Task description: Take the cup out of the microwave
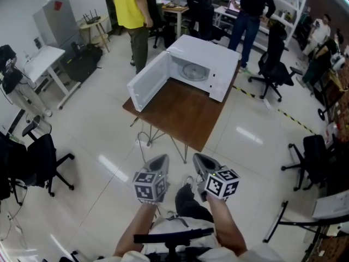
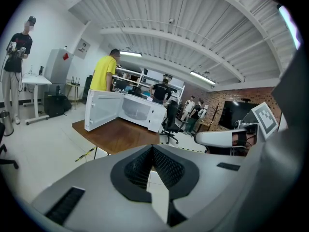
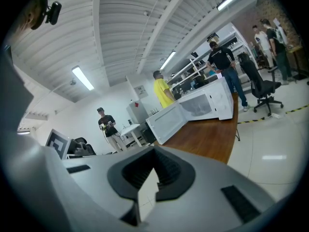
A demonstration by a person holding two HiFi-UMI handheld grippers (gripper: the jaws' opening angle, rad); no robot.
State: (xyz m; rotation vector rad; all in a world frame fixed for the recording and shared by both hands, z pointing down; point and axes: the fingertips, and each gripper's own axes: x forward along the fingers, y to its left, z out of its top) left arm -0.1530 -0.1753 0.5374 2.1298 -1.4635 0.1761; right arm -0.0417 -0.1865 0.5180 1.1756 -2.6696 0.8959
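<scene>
The job is only just beginning. The microwave (image 1: 210,64) is sitting on the brown table (image 1: 185,119), and its door (image 1: 148,82) is hanging wide open, so that part is done. Both tools are hanging over the white floor (image 1: 98,124), well apart from the table. The left gripper (image 1: 158,161) is holding its jaws pressed together with nothing in them, and the right gripper (image 1: 203,160) is doing the same. Reaching in, grabbing the cup and lifting it out are all waiting to be done, I think.

The head view is looking down into the microwave and is showing a round glass plate (image 1: 194,71) inside (I am not finding any cup there). The two gripper views are looking from low down, so the inside is looking like a pale box. But they are showing the shut jaws up close, and a person in a yellow shirt (image 2: 104,74) standing behind the door.
</scene>
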